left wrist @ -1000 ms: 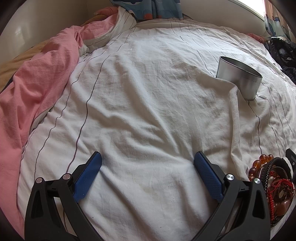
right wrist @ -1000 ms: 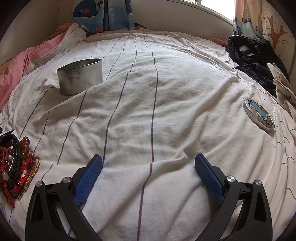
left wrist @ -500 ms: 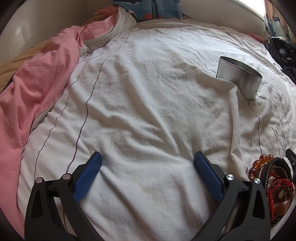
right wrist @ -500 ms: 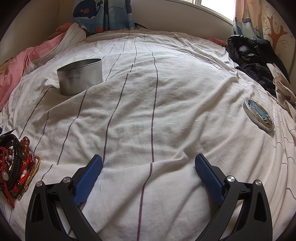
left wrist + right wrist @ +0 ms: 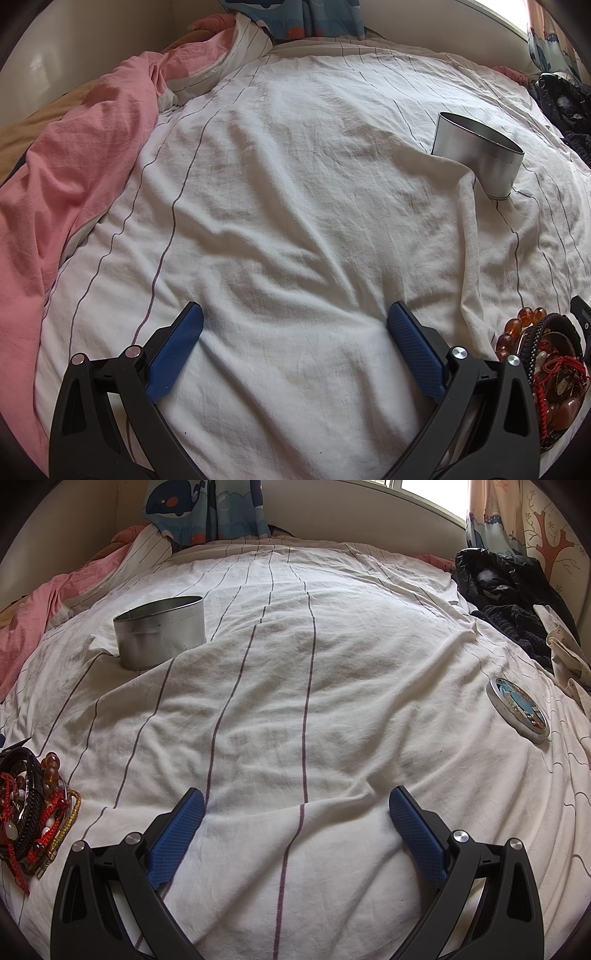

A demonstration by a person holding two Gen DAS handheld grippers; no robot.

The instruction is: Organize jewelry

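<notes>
A pile of bracelets [image 5: 543, 362] with amber beads, red cords and black braid lies on the white striped sheet at the lower right of the left wrist view; it also shows at the lower left of the right wrist view [image 5: 33, 812]. A round open metal tin [image 5: 480, 155] stands farther back; the right wrist view shows it at the upper left [image 5: 160, 631]. Its decorated lid [image 5: 519, 710] lies flat at the right. My left gripper [image 5: 295, 325] is open and empty over bare sheet. My right gripper [image 5: 297, 806] is open and empty too.
A pink blanket [image 5: 74, 177] is bunched along the left side of the bed. Dark clothes [image 5: 502, 587] are heaped at the far right by the curtain. The white striped sheet [image 5: 295, 664] is wrinkled between the tin and the lid.
</notes>
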